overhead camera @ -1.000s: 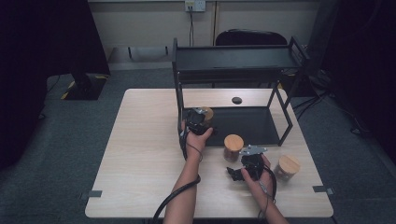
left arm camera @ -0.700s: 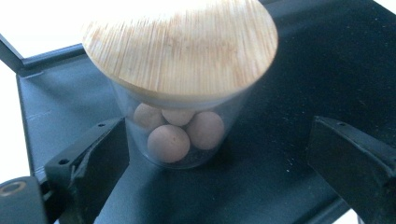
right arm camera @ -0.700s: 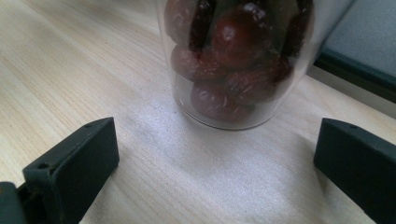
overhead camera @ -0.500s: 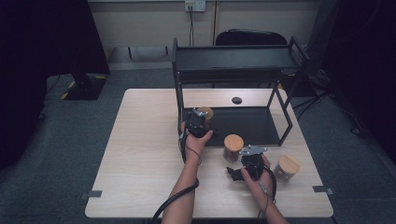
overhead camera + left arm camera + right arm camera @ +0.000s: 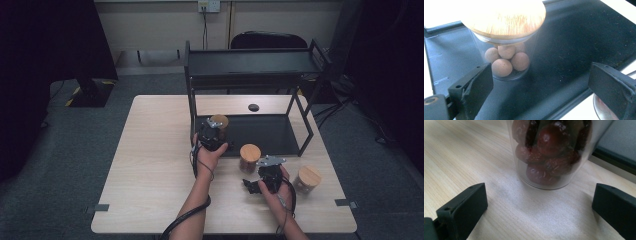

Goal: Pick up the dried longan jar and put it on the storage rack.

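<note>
Hovering w/ jaws spread: left gripper (image 5: 541,87) behind jar (image 5: 506,32), right gripper (image 5: 539,207) behind second jar (image 5: 549,152); no readable labels.

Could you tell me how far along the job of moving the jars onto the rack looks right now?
Done: one jar of tan balls stands on the rack's bottom shelf, the left hand-held gripper open before it. In hand: the right hand-held gripper faces the jar of dark red fruit, jaws open. Left: that jar and another jar stand on the table.
</note>
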`<state>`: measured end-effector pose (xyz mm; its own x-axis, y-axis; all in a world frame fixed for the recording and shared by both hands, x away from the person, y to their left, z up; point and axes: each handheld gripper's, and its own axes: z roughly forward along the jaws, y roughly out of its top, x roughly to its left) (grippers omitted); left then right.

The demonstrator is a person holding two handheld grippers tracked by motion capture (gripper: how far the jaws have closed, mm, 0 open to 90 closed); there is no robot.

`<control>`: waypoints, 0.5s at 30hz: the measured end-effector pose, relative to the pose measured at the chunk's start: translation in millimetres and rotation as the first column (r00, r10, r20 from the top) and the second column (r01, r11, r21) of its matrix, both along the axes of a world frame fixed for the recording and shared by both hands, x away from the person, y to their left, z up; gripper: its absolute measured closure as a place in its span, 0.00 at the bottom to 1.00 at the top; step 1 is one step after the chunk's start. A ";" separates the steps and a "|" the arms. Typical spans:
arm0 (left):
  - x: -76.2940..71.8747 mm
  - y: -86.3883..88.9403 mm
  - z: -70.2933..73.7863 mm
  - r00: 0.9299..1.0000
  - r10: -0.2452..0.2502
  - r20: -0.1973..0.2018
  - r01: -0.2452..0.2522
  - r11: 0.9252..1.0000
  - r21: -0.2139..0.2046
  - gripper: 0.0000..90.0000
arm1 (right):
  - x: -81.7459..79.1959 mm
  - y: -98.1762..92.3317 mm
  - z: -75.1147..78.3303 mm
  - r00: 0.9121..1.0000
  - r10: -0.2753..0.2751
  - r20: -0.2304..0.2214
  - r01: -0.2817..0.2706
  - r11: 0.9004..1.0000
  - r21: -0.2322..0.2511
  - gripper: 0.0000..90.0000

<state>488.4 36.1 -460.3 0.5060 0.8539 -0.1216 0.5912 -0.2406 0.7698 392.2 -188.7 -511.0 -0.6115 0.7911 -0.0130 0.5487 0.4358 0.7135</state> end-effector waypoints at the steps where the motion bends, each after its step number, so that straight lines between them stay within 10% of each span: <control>1: -0.8 0.3 0.3 1.000 -0.003 0.002 0.003 1.000 -0.001 0.06 | 0.0 0.0 0.0 1.000 0.000 0.000 0.000 1.000 0.000 0.00; 15: -11.8 3.5 -4.2 0.998 -0.059 -0.001 0.059 0.998 -0.022 0.06 | 0.0 0.0 0.0 1.000 0.000 0.000 0.000 1.000 0.000 0.00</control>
